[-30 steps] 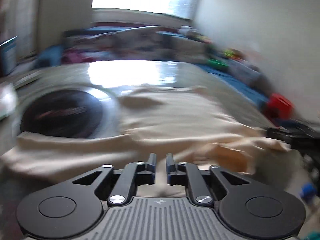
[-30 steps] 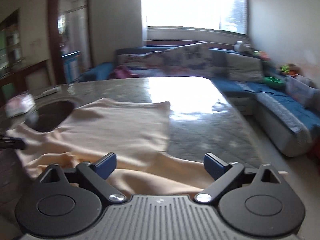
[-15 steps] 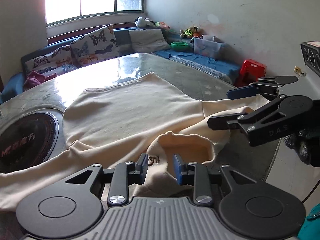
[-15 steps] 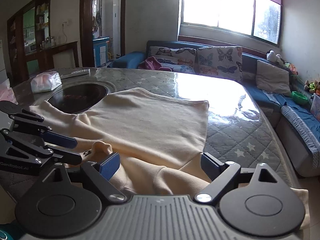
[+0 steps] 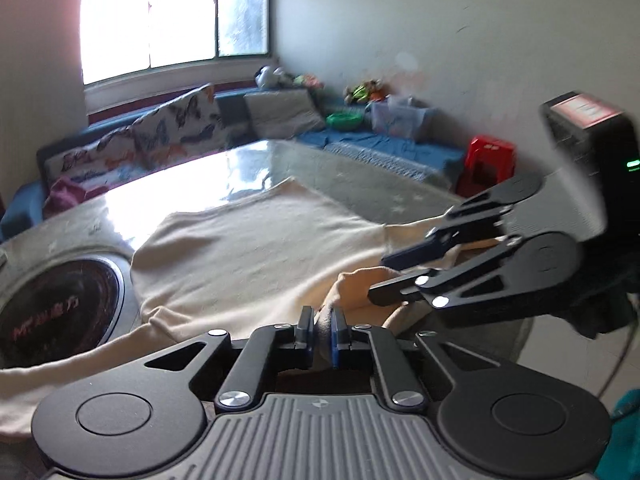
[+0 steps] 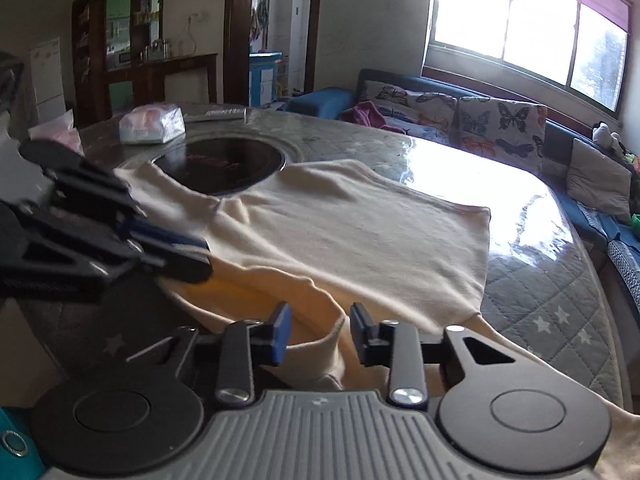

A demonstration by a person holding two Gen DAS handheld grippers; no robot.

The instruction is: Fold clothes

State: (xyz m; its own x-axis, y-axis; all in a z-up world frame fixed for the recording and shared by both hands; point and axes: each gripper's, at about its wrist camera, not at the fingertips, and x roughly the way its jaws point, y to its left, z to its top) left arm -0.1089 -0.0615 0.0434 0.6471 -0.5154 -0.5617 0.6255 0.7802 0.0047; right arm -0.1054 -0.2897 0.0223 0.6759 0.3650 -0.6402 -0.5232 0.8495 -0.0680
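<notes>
A cream sweatshirt (image 5: 256, 248) lies spread on the round table, its collar toward the near edge; it also shows in the right wrist view (image 6: 360, 232). My left gripper (image 5: 322, 330) is shut on the collar's edge, with a fold of fabric pinched between its fingers. My right gripper (image 6: 320, 332) is partly open, with the collar rim (image 6: 320, 340) lying between its jaws. The right gripper shows in the left wrist view (image 5: 404, 276) at the right, and the left gripper shows in the right wrist view (image 6: 188, 256) at the left.
A black round hotplate (image 6: 224, 164) is set in the table (image 6: 540, 304) beyond the shirt. A tissue pack (image 6: 152, 124) and a remote lie at the far side. A blue sofa with butterfly cushions (image 6: 480, 116) and a red stool (image 5: 488, 160) stand past the table.
My left gripper has closed on the collar. My right gripper's jaws have narrowed from wide open and moved onto the collar rim. Both views have swung.
</notes>
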